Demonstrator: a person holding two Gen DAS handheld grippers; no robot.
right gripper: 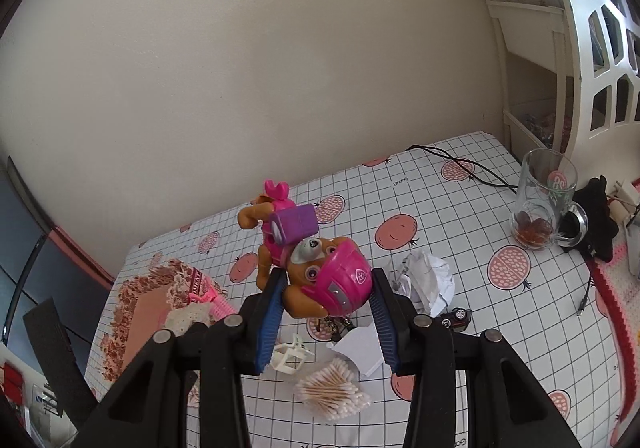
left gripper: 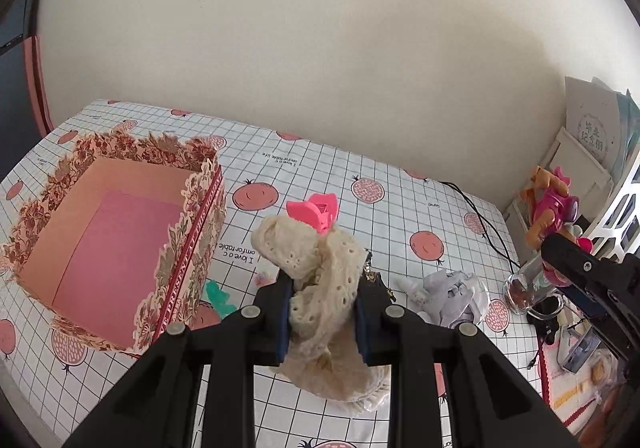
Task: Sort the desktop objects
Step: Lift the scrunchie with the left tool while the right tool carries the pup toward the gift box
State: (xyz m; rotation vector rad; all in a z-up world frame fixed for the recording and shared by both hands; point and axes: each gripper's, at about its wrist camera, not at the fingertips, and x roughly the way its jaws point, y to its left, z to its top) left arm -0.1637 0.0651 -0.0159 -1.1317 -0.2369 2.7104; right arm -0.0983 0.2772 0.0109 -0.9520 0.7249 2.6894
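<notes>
My left gripper [left gripper: 324, 288] is shut on a cream lace cloth [left gripper: 320, 288] that hangs above the table, with a pink hair claw [left gripper: 316, 211] clipped at its top. To its left an open floral paper box [left gripper: 116, 248] stands on the fruit-print tablecloth [left gripper: 360, 175]. My right gripper [right gripper: 326, 284] is shut on a pink and brown toy dog [right gripper: 320, 272], lifted off the table. That toy dog [left gripper: 552, 207] and the right gripper's black body show at the right edge of the left wrist view. The box [right gripper: 136, 304] also appears low at the left of the right wrist view.
On the table lie crumpled white paper [right gripper: 428, 284], a bundle of cotton swabs [right gripper: 332, 394], a white hair claw [right gripper: 290, 356], a small toy car [right gripper: 456, 318] and a green piece [left gripper: 218, 298]. A glass mug [right gripper: 540, 203] and a black cable [right gripper: 460, 161] sit near the white shelf [right gripper: 532, 59].
</notes>
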